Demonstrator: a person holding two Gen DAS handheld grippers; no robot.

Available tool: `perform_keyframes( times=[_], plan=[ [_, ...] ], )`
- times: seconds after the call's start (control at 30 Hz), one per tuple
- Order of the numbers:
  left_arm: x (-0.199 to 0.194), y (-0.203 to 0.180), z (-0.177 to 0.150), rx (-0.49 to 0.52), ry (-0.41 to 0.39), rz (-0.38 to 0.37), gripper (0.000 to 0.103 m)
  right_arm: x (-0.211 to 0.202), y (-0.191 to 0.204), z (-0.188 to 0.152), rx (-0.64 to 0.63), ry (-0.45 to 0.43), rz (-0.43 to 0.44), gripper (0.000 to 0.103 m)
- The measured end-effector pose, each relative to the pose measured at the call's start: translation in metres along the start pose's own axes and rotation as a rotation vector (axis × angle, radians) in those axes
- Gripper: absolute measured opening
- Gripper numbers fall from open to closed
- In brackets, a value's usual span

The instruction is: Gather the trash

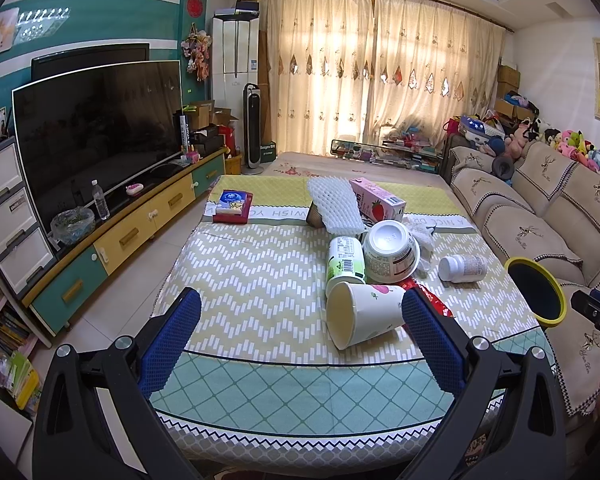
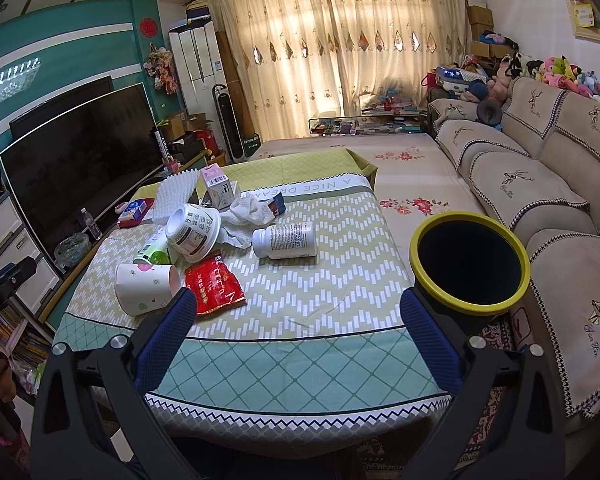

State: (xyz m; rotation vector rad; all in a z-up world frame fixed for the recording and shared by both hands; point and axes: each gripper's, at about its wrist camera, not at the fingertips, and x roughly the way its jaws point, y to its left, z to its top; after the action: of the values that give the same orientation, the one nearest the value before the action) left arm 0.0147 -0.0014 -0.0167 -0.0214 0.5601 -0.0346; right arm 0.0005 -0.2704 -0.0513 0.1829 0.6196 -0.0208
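Observation:
Trash lies on the cloth-covered table (image 1: 260, 280): a tipped paper cup (image 1: 362, 314), a red wrapper (image 2: 214, 284), a white pill bottle (image 2: 286, 240), an upturned white bowl (image 1: 392, 250), a green-labelled bottle (image 1: 345, 262), a pink carton (image 1: 378, 200), white foam netting (image 1: 334, 206) and a crumpled white cloth (image 2: 246, 216). A black bin with a yellow rim (image 2: 470, 262) stands at the table's right edge. My left gripper (image 1: 300, 320) is open and empty, just short of the paper cup. My right gripper (image 2: 294, 320) is open and empty over the table's near edge, the bin by its right finger.
A tissue pack on a red box (image 1: 233, 206) lies at the table's far left. A TV (image 1: 100, 132) on a low cabinet runs along the left. A sofa (image 2: 540, 184) with plush toys lines the right. A low bed-like platform (image 2: 412, 160) lies behind the table.

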Motion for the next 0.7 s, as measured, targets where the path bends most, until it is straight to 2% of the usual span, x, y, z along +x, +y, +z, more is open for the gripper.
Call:
perform_keyframes(
  times=[0.47,0.7],
  plan=[
    [0.001,0.000,-0.001,0.000,-0.001,0.000,0.099,0.015,0.006,-0.004,-0.010,0.039,0.013,0.097],
    [0.001,0.006,-0.002,-0.016,-0.012,0.012,0.099,0.049,0.036,-0.005,-0.072,0.108,0.082,0.097]
  ],
)
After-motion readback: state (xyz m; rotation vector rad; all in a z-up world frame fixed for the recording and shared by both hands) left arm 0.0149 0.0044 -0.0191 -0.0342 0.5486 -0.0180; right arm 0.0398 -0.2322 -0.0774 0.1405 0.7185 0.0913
